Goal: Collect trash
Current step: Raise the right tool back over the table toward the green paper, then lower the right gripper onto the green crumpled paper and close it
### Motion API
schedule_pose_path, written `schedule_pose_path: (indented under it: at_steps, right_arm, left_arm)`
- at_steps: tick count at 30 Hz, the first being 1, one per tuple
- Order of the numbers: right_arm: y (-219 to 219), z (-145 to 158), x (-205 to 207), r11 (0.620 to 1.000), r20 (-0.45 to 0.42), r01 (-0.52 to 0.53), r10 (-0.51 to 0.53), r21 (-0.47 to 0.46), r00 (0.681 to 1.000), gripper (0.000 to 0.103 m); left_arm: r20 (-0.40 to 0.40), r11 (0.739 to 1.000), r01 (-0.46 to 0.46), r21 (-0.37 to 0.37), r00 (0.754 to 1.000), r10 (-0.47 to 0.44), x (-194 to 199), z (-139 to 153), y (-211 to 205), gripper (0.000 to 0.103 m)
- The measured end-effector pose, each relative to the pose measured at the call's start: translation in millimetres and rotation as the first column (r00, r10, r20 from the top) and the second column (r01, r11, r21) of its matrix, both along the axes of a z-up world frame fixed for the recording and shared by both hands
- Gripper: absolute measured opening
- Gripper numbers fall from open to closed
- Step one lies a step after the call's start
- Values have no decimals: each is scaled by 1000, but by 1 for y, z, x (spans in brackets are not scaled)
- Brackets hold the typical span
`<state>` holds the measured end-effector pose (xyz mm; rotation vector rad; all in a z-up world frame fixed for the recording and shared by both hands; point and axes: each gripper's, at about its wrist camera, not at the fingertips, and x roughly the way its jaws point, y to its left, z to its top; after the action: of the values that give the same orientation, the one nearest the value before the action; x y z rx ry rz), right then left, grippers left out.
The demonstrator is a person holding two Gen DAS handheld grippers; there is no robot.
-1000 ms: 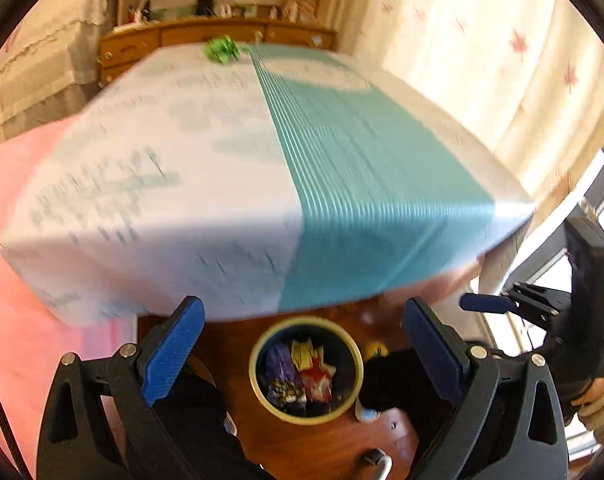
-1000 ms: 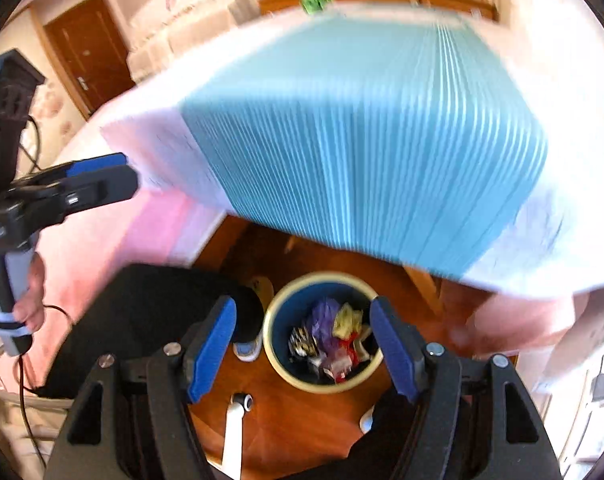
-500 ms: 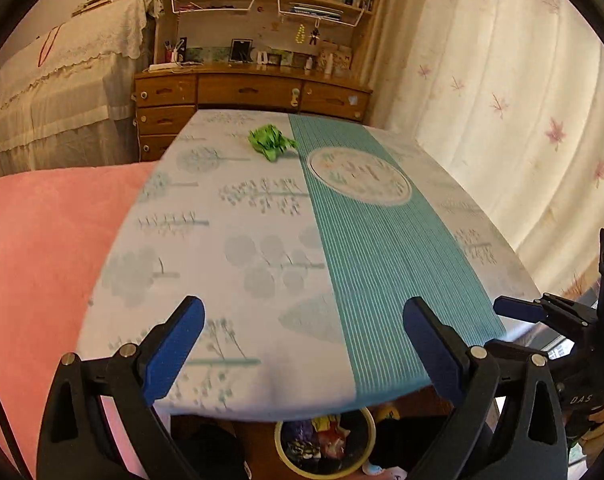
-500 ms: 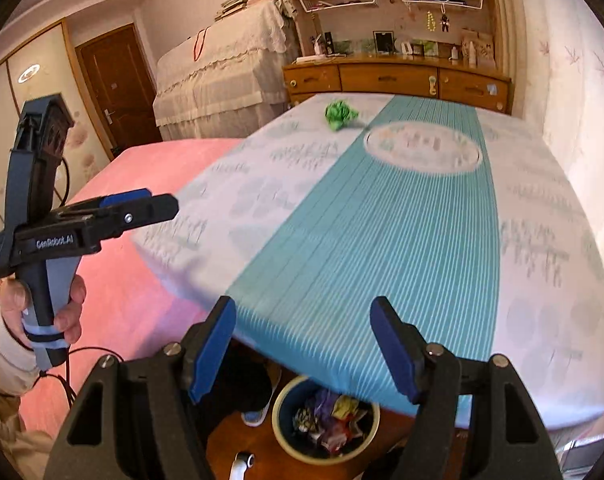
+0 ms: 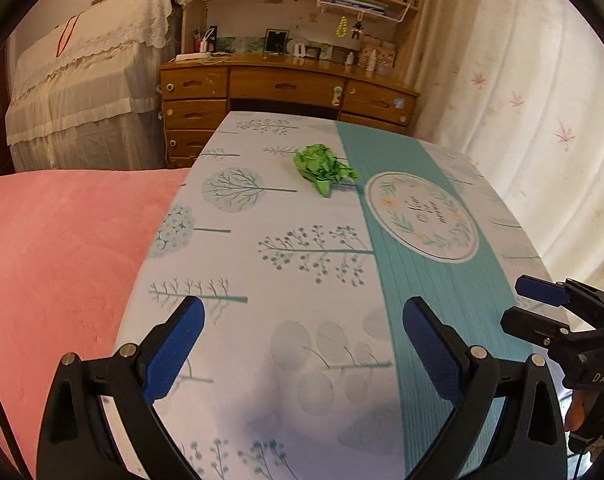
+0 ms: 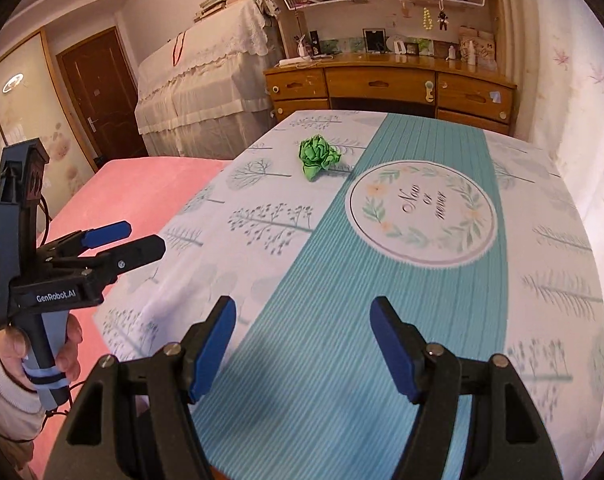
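Left wrist, green paper wad (image 5: 325, 168), tablecloth (image 5: 262, 260)

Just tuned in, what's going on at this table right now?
A person holds a gripper in each hand over a table with a patterned cloth. The left gripper and right gripper are both open and empty. One crumpled green paper ball lies untouched at the far end, left of the teal stripe.

green paper wad (image 5: 324, 168) | crumpled (loosely) | lying on tablecloth (image 5: 262, 280) far end, beside teal stripe
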<state>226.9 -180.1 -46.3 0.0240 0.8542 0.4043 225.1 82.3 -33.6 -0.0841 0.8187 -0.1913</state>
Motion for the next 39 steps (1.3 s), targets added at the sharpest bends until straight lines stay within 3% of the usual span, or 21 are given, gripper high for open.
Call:
schedule_pose_path:
  at_steps: [8,26,31,39]
  right_arm:
    - [6,-13,59,1000,-43,20,-20,10,999,70]
    - [2,-35,186,992,-140,116,-108,51,984,70]
    - [22,-30,214,995,-131,90,-85,39,988,70]
    - [66,-31,255,998,-119,57,-59,-18,991,70]
  left_arm:
    - [-61,999,-45,24,997,46,53,-19,3,99]
    - [-115,991,-110,80,986,119,149,-38,10,99]
    - [-136,986,-142,85,979,153,170,-43,18,99]
    - [-185,965,-250,84,947,262,197,-55,50,99]
